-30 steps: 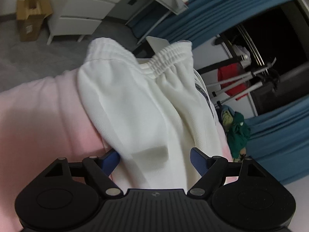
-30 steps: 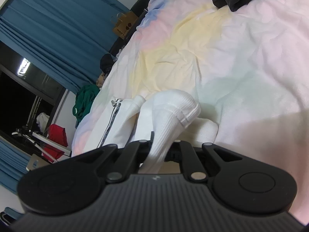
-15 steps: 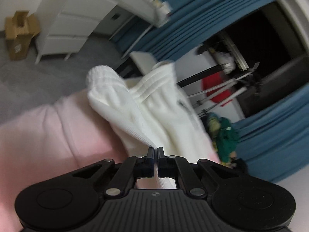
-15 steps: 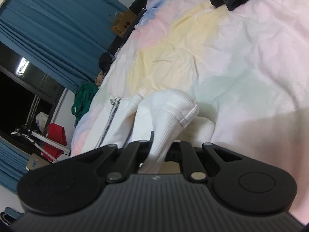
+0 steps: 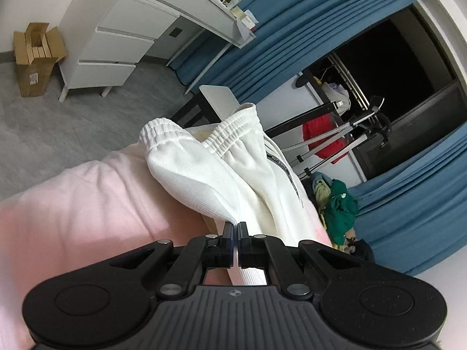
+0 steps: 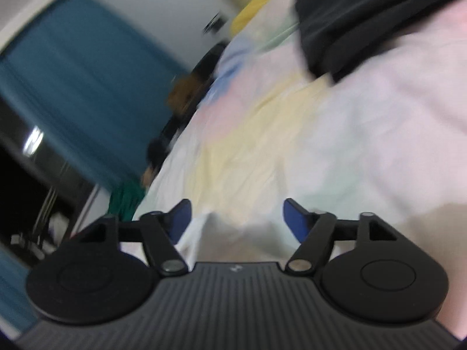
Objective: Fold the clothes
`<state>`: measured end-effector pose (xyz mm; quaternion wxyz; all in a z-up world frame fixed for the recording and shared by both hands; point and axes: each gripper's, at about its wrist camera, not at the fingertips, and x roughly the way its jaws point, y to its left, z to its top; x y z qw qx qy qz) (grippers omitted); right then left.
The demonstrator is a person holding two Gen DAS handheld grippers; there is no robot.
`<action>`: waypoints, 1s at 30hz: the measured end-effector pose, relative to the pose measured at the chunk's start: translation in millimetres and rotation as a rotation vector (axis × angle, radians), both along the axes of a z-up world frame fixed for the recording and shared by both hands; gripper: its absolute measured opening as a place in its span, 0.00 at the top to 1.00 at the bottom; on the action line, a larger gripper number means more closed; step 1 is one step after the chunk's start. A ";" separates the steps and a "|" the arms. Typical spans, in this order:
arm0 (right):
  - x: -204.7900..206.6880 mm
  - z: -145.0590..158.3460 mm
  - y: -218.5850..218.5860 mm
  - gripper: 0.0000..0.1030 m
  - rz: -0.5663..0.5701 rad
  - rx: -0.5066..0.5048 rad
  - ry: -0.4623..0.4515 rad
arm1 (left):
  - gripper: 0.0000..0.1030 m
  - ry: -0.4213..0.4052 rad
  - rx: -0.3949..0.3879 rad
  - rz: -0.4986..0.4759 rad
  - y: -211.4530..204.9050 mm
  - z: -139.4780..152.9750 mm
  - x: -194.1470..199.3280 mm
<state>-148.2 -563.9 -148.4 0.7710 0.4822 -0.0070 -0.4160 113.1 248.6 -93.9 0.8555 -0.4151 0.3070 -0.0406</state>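
White sweatpants [image 5: 233,166] with an elastic waistband and a dark side stripe lie bunched on the pink bedcover [image 5: 81,204]. In the left wrist view my left gripper [image 5: 235,226] is shut on a fold of the white fabric, which rises from the pinch toward the waistband. In the blurred right wrist view my right gripper [image 6: 236,218] has its jaws opening, blue pads wide apart. A bit of white cloth [image 6: 194,233] shows low by the left pad, and nothing is pressed between the pads.
A black garment [image 6: 364,20] lies at the far end of the pastel bedcover [image 6: 292,134]. Off the bed are a white dresser [image 5: 113,49], a cardboard box [image 5: 35,58], blue curtains [image 5: 306,35], a clothes rack with a red garment [image 5: 324,137] and a green heap [image 5: 340,207].
My left gripper closed on the white fabric and drew it up and back. My right gripper let go of the white cuff it held, opened, and swung so the view blurs.
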 end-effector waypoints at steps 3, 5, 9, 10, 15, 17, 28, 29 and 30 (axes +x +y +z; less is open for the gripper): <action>-18.6 -9.7 5.3 0.28 -0.029 0.126 0.031 | 0.98 0.011 0.024 -0.001 -1.7 0.0 1.0; -17.5 -15.0 8.1 0.29 0.034 0.140 0.011 | 0.98 0.023 0.038 0.000 -4.5 0.9 3.8; 5.9 -18.2 9.1 0.40 0.145 0.167 0.070 | 0.98 0.036 0.045 0.001 -6.6 0.0 6.1; 11.0 -18.7 8.5 0.45 0.173 0.161 0.075 | 0.98 0.038 0.047 0.000 -7.1 -0.2 6.5; 26.9 -22.9 6.3 0.54 0.253 0.161 0.147 | 0.98 0.050 0.075 0.000 -12.3 0.6 9.5; 24.2 -24.2 5.2 0.54 0.259 0.195 0.124 | 0.98 0.051 0.090 -0.001 -14.7 1.9 10.6; 35.9 3.2 -2.6 0.94 0.244 0.162 0.064 | 0.98 0.053 0.022 0.014 -11.3 2.8 16.5; 37.2 11.4 -3.5 0.94 0.244 0.156 0.049 | 0.98 0.053 -0.003 0.021 -10.1 4.7 17.0; 37.4 22.2 -4.8 0.94 0.248 0.145 0.028 | 0.98 0.051 -0.024 0.020 -9.5 8.6 17.8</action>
